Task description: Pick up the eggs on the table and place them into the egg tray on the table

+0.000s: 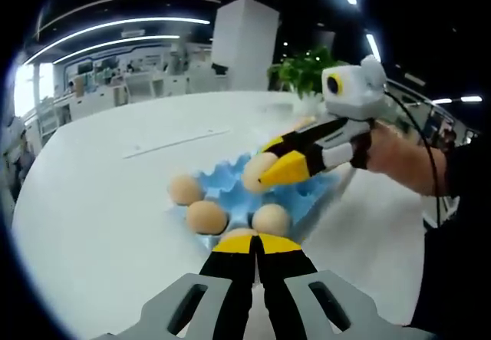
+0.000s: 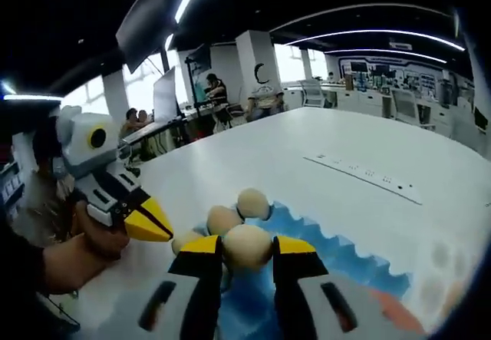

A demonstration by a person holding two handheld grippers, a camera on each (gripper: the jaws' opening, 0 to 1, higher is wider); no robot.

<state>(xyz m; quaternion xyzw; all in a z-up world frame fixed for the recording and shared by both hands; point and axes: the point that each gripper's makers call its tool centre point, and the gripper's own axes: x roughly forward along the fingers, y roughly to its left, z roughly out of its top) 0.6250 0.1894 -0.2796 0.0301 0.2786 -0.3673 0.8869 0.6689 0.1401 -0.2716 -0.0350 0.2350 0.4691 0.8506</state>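
An egg is being pinched by the right gripper above the egg tray — lowering into a cup is judged next (left gripper pressed together, empty).

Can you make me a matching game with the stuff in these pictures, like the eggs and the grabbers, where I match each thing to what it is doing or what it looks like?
Things:
1. right gripper
2. left gripper
3. egg tray
4. table

Descriptions:
A. blue with a wavy edge
B. white and wide, with everything resting on it
C. jaws shut with nothing between them
D. jaws closed around an egg

Pairs: 1-D, 2-C, 3-A, 4-B
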